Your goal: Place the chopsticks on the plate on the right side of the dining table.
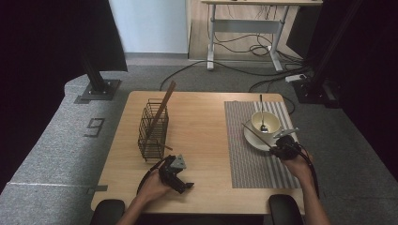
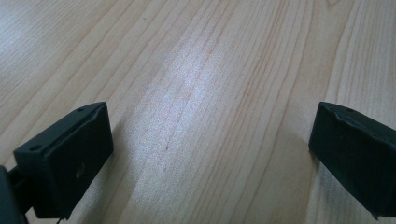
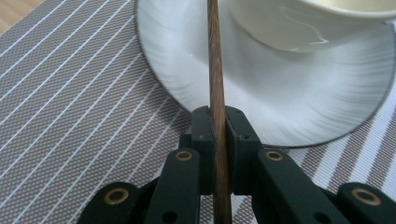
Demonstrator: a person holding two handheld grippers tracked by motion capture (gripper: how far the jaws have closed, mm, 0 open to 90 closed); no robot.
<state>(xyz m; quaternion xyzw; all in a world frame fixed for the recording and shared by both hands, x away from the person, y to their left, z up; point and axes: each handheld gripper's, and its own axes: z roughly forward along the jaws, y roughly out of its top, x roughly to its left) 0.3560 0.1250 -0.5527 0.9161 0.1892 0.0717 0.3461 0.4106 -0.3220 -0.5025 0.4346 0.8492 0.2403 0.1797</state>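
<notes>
Right gripper (image 3: 219,140) clenched on chopstick (image 3: 215,70) above saucer (image 3: 187,79); left gripper (image 2: 210,154) released over bare tabletop (image 2: 201,70)

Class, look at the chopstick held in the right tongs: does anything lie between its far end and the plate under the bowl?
Nothing visible does. The chopstick, clamped in the right tongs, already reaches over the plate rim, beside the bowl.

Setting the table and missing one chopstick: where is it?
The chopstick is clamped in the right hand-held gripper, slanting over the saucer beside the bowl on the striped placemat.
</notes>
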